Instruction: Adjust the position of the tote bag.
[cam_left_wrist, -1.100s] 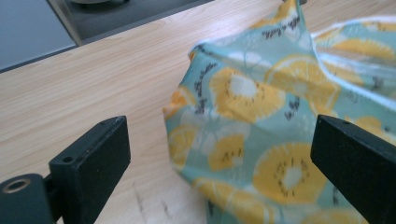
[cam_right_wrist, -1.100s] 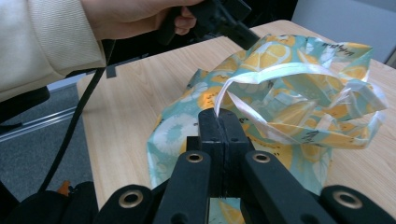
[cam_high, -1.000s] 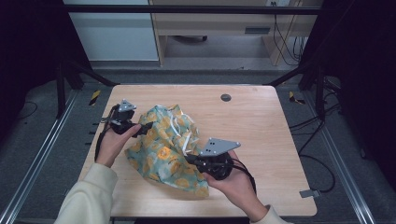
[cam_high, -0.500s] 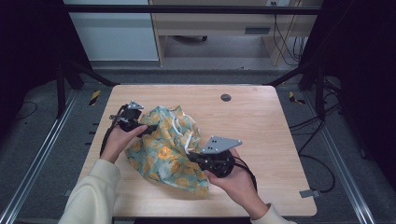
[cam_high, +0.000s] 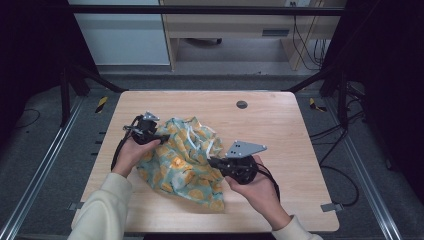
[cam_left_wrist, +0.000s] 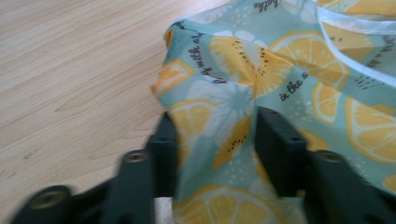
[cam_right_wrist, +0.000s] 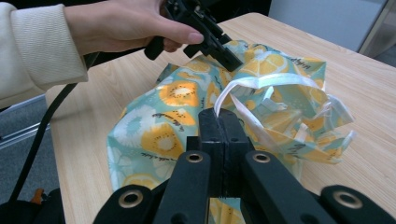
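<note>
Since the earlier frame your left gripper (cam_high: 159, 138) has come down from the table's left side onto the near-left edge of the lemon-print cloth (cam_high: 185, 160), and its jaws have just been closing, with a fold of that cloth between them. In the left gripper view the two black jaws stand either side of a raised pucker of fabric (cam_left_wrist: 224, 135); whether the pads already press it you cannot tell, since motion blur smears the left jaw.

Your right gripper (cam_right_wrist: 224, 116) has its jaws together, clamped on the cloth's white strap (cam_right_wrist: 261, 84), which runs out from between the tips. The pinch point itself is hidden by the jaws.

The cloth lies crumpled on the wooden table (cam_high: 280, 125), left of centre, between your two hands. Its folds hide its true shape and how many straps it carries; you can make out several white loops, not countable. The printed lettering is cut off and only partly legible.

Counted: one cloth, two grippers, two hands, one dark round grommet (cam_high: 241, 104) in the tabletop near the far edge.
</note>
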